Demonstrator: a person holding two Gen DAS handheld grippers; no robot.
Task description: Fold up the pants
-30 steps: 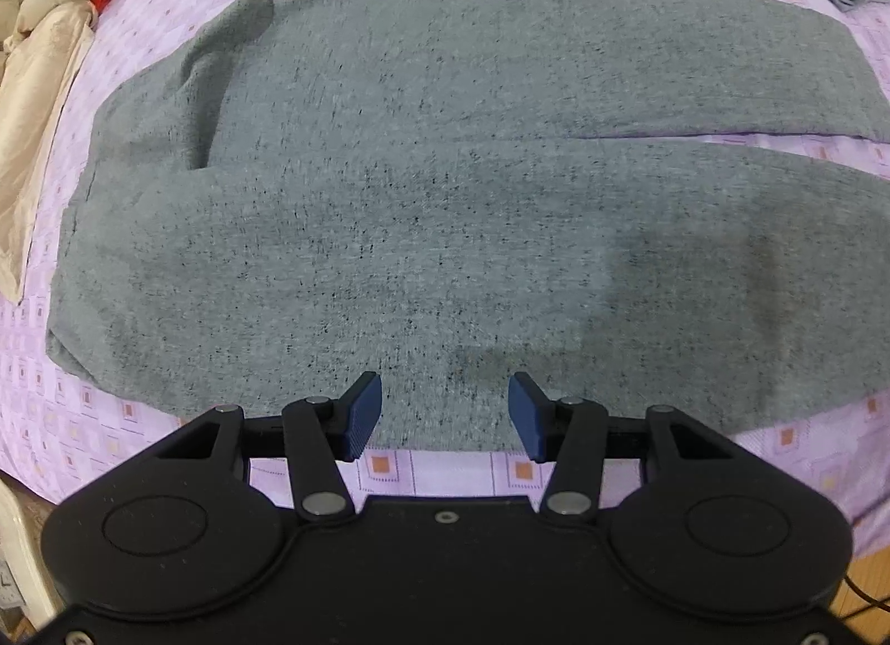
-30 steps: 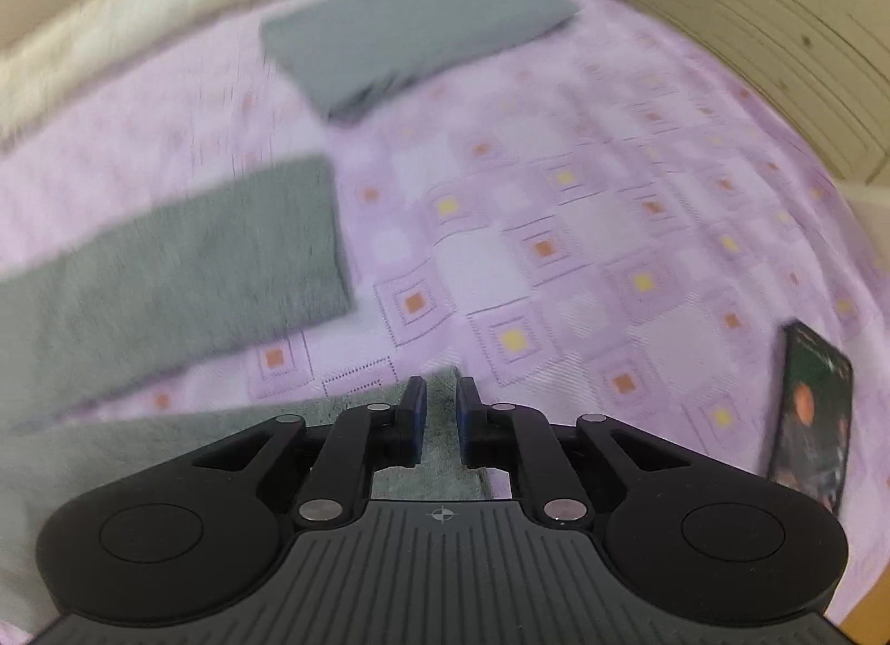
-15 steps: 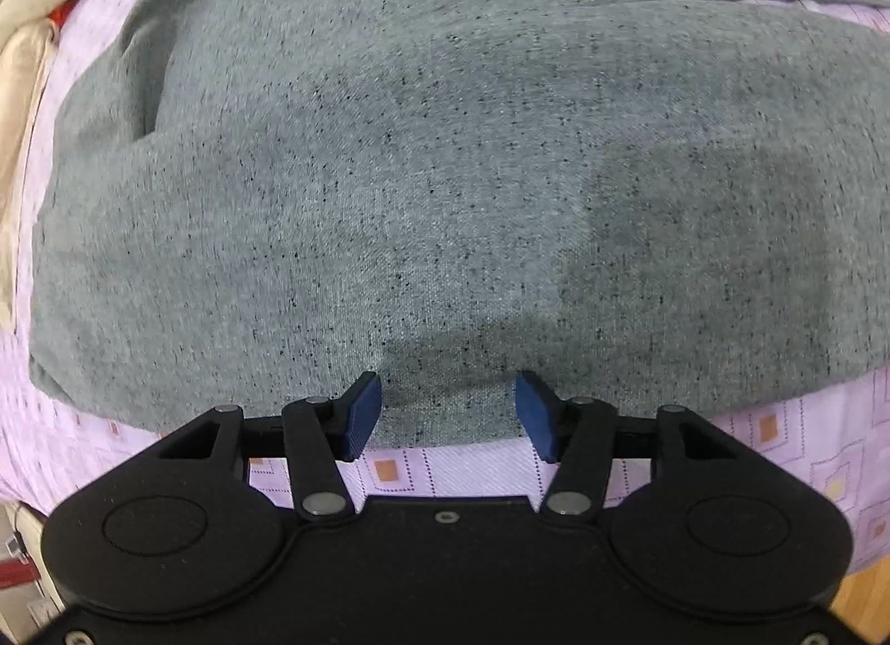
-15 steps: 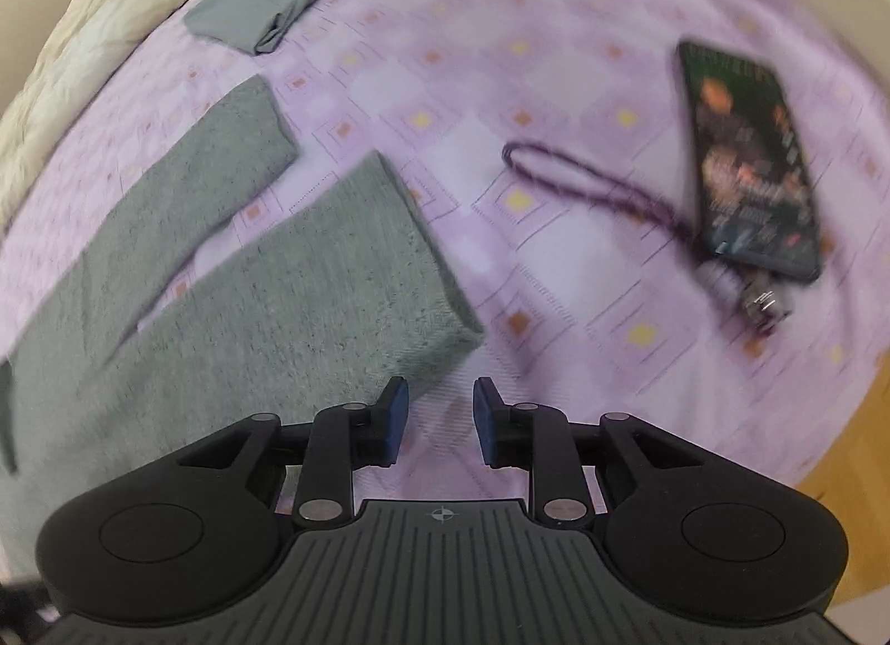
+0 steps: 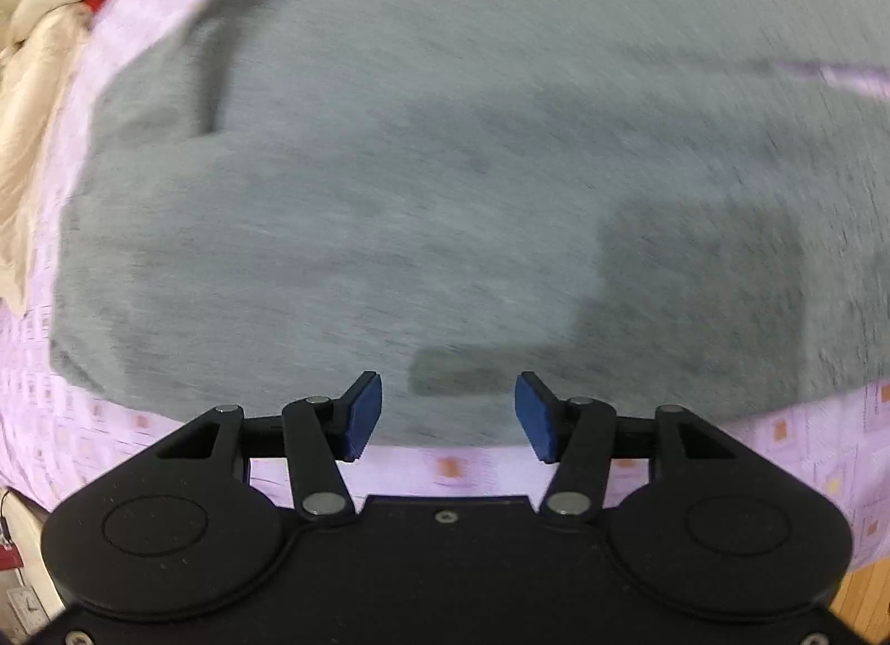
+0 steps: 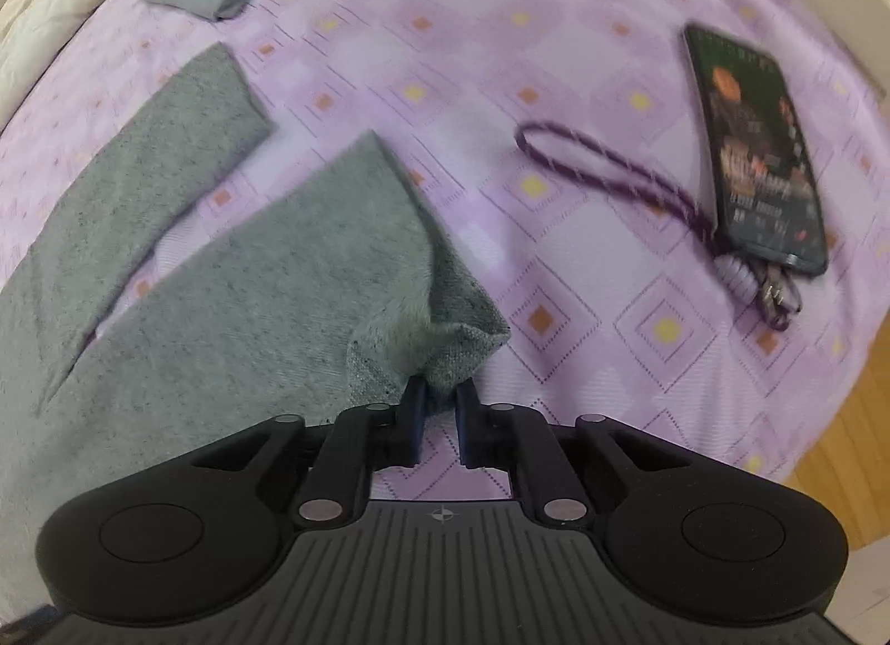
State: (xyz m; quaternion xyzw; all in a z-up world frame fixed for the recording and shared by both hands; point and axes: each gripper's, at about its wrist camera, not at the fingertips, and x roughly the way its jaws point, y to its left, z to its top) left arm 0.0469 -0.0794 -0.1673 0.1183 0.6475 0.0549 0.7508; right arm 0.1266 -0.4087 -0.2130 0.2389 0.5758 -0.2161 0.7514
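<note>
Right tool low over the bed, pinching a leg hem of the grey pants, left tool spread wide at the pants' near edge

Right gripper has closed on the near leg's hem corner of the pants, now lifted and bunched. Left gripper has backed off slightly.

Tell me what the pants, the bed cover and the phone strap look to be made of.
Pants: soft heathered grey knit, probably jersey or fleece; matte, speckled, bunching in the right claw.
Bed cover: thin printed woven cloth, lilac with diamonds; flat, matte.
Phone strap: braided purple cord, visibly twisted.
</note>
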